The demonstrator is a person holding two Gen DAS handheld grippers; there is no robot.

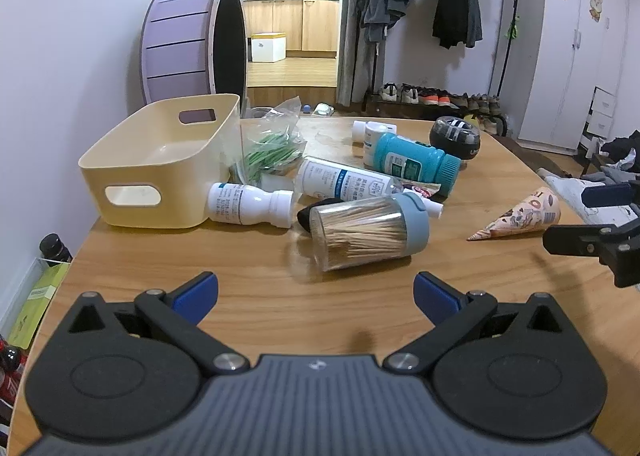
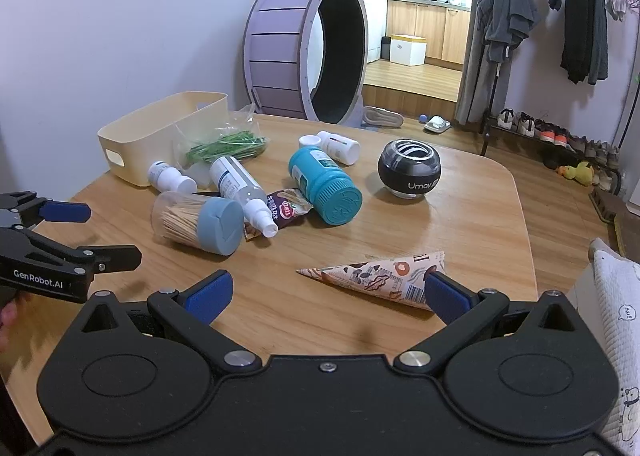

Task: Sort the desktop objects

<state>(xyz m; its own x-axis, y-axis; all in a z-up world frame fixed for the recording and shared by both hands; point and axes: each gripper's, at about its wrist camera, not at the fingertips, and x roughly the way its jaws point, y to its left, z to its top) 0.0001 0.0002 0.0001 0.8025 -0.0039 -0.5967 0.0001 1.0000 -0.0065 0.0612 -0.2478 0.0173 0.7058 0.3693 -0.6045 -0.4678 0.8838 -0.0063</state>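
An empty cream basket (image 1: 188, 183) (image 2: 152, 143) stands at the table's left. Beside it lie a small white bottle (image 1: 248, 207), a spray bottle (image 1: 344, 179), a teal bottle (image 1: 412, 159), a bag of green sticks (image 1: 268, 147) and a black gyro ball (image 1: 456, 135). A toothpick jar (image 1: 368, 232) (image 2: 196, 223) lies on its side just ahead of my open, empty left gripper (image 1: 316, 290). A printed paper cone (image 2: 380, 276) lies between the fingers of my open right gripper (image 2: 328, 288), its wide end by the right finger.
A second white bottle (image 2: 340, 145) and a snack packet (image 2: 284, 211) lie in the pile. The wooden table (image 2: 460, 240) has rounded edges, with a wall on the left. A purple wheel (image 2: 304, 55) and a clothes rack (image 2: 580, 15) stand beyond.
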